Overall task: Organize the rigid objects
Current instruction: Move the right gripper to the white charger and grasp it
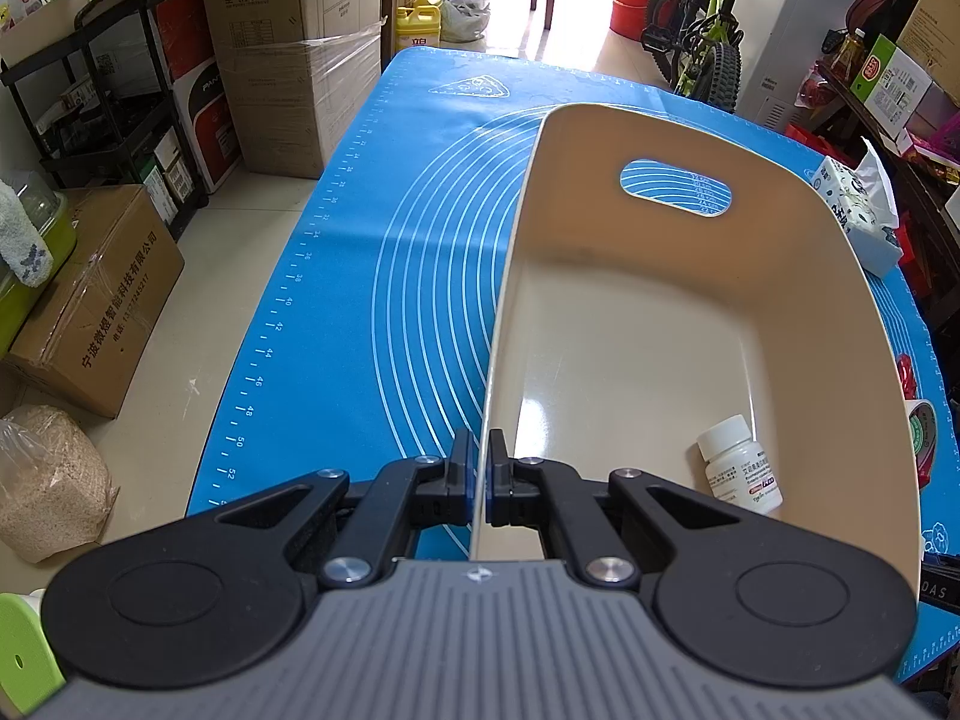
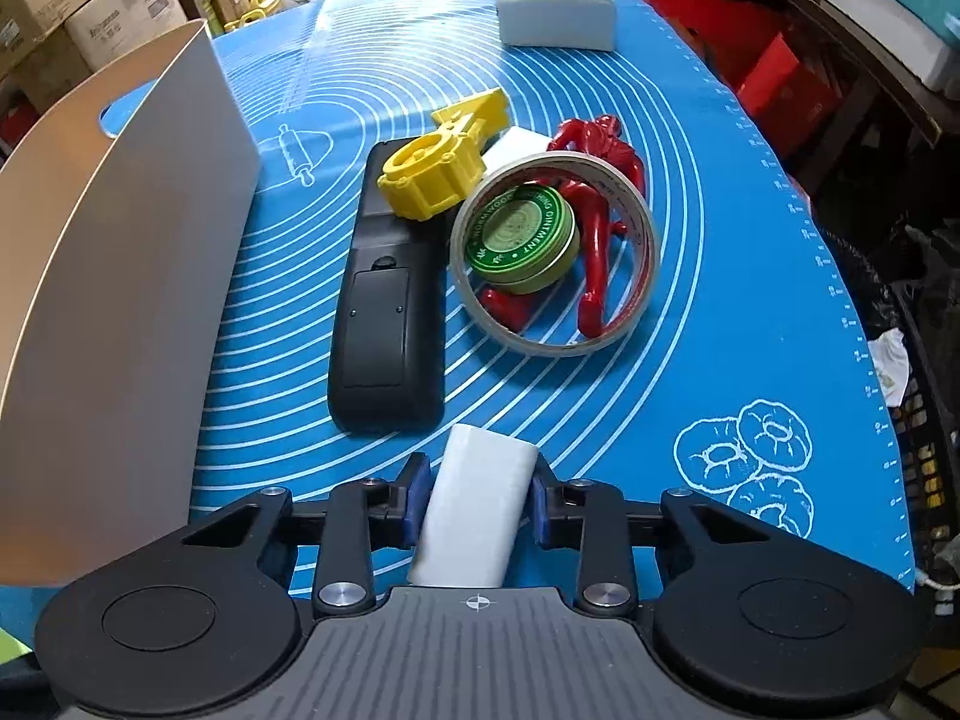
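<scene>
The left gripper [image 1: 480, 480] is pinching the near wall of the beige bin [image 1: 690, 324], its jaws narrow on the thin rim. The right gripper [image 2: 477, 498] is clamping a white block [image 2: 474, 510], possibly a small box. Both are working over a blue mat [image 1: 372, 252] covering the table. Only the left view is showing a white pill bottle [image 1: 741, 462] lying inside the bin, with cardboard boxes [image 1: 282, 42] and a bicycle [image 1: 702, 30] standing beyond. Only the right view is showing a black remote [image 2: 384, 306], yellow plastic part [image 2: 438, 168], tape roll [image 2: 555, 252] ringing a green tin [image 2: 522, 240], red figure [image 2: 600, 192] and tissue pack [image 2: 558, 0] farther off.
</scene>
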`<state>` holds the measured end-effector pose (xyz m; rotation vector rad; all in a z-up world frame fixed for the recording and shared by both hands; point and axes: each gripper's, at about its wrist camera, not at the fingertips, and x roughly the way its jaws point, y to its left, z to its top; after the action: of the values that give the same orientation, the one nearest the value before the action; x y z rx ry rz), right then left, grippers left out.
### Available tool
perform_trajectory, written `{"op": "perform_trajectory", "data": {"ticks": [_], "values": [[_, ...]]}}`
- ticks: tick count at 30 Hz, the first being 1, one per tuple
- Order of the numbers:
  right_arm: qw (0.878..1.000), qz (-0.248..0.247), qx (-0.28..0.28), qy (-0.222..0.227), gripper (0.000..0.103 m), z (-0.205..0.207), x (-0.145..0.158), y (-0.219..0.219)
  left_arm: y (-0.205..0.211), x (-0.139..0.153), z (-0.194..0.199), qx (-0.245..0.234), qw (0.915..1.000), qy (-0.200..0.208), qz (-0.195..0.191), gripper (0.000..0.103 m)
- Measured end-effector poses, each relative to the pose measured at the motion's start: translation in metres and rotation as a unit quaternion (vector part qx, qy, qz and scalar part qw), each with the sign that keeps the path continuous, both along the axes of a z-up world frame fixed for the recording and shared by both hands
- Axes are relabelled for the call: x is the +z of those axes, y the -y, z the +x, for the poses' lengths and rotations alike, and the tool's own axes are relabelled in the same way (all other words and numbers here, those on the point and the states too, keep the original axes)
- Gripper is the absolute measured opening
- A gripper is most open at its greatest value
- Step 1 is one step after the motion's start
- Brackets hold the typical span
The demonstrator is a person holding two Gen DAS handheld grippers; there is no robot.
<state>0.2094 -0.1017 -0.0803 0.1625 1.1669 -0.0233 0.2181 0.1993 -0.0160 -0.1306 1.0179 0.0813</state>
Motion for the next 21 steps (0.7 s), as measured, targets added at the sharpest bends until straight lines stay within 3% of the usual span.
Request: {"op": "perform_trajectory", "data": {"ticks": [21], "values": [[0.998, -0.019, -0.024, 0.06, 0.036, -0.005, 0.029, 0.014, 0.0, 0.0, 0.0, 0.0, 1.0, 0.0, 0.0, 0.005]]}}
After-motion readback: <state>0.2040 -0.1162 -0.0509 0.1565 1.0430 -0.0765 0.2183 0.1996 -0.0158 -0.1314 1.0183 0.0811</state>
